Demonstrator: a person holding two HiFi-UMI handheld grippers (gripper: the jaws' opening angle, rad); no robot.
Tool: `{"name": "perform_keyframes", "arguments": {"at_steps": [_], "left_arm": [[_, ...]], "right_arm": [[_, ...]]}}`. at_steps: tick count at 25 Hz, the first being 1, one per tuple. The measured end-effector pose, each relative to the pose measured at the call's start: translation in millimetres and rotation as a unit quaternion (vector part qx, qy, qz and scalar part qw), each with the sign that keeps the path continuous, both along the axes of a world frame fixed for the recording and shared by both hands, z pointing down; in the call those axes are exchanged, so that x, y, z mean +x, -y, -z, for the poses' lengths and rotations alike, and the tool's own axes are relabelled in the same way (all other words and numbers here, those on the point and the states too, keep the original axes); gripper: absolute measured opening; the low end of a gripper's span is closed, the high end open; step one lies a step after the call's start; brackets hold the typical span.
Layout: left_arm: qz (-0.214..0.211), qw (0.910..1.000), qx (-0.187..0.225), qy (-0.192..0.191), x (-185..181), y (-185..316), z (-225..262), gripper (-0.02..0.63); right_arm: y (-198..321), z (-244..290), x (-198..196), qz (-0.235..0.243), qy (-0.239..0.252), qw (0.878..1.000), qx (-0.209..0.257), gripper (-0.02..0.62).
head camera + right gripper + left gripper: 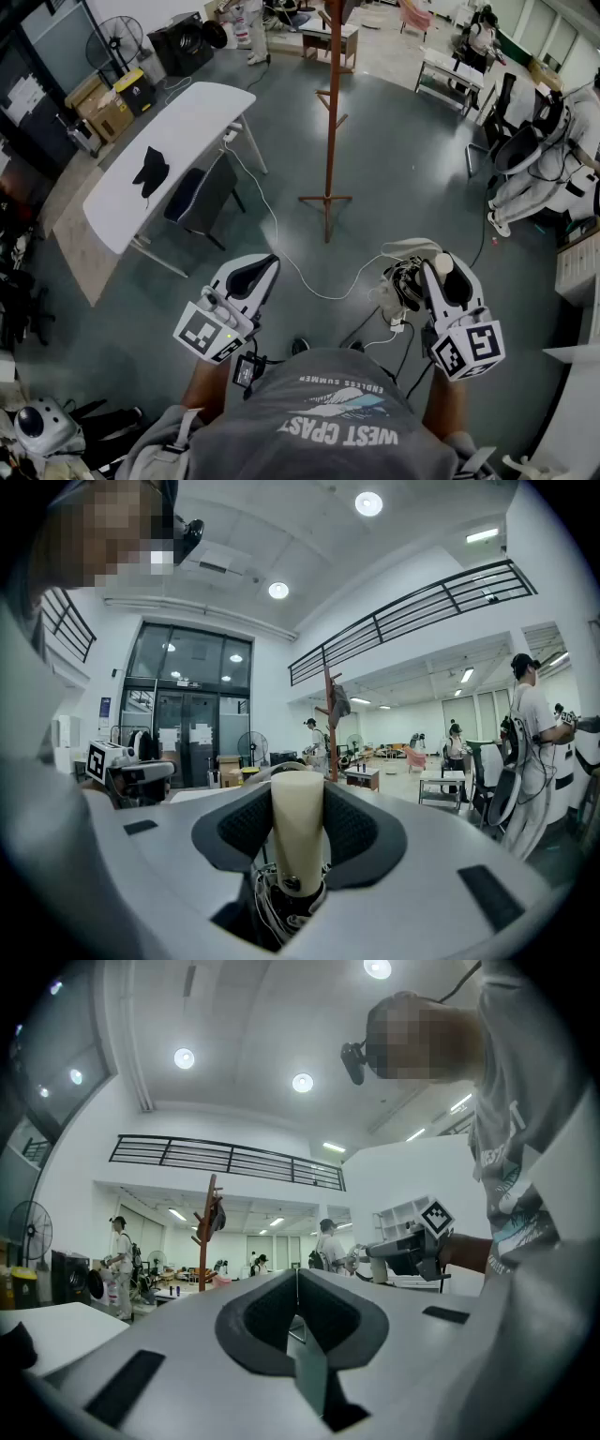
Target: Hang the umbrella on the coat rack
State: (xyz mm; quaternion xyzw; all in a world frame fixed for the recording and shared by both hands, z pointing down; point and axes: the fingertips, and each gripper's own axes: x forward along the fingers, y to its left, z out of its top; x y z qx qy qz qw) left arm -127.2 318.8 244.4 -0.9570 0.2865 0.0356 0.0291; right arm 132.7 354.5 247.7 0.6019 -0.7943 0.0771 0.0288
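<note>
Right gripper view: the right gripper [298, 803] has its jaws set wide around the cream handle [297, 829] of the umbrella [281, 907]. The dark pads press the handle on both sides. The handle stands upright between them, and the folded canopy bunches just below the jaws. In the head view the umbrella [405, 281] hangs at the inner side of the right gripper [442, 270], low and close to the person's body.

Left gripper view: the left gripper [296, 1286] has its jaws brought together, pad against pad, with nothing between them. It [264, 266] is held level beside the right one, well apart from it.

The coat rack [332, 112] stands on the floor [403, 159] well ahead of both grippers, roughly between their lines of aim. A dark item [217, 1215] hangs on it. A white table [178, 141] with a chair [202, 195] lies ahead and to the left of the left gripper.
</note>
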Motion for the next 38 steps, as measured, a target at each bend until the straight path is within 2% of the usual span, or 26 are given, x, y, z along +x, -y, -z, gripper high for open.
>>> {"name": "perform_keyframes", "arguments": {"at_steps": [17,25,31,38], "left_arm": [[-0.02,0.9996,-0.009,-0.016,-54.8,30.9,-9.0,0.018],[-0.022,0.9994,-0.019,-0.018,-54.2,41.0,-16.9,0.018],[0.005,0.9996,-0.028,-0.01,-47.3,52.7,-19.9,0.018],[0.033,0.9991,-0.027,0.0,-15.8,68.5,-18.6,0.018]], "right_arm": [[23.4,5.0,-46.8,-0.03,0.001,1.0,-0.002,0.178],[42.7,-0.5,-50.5,-0.022,0.017,1.0,-0.009,0.178],[69.3,-4.8,-39.9,0.001,0.027,1.0,-0.013,0.178],[104.5,-6.4,-11.7,0.033,0.03,0.999,-0.012,0.178]]}}
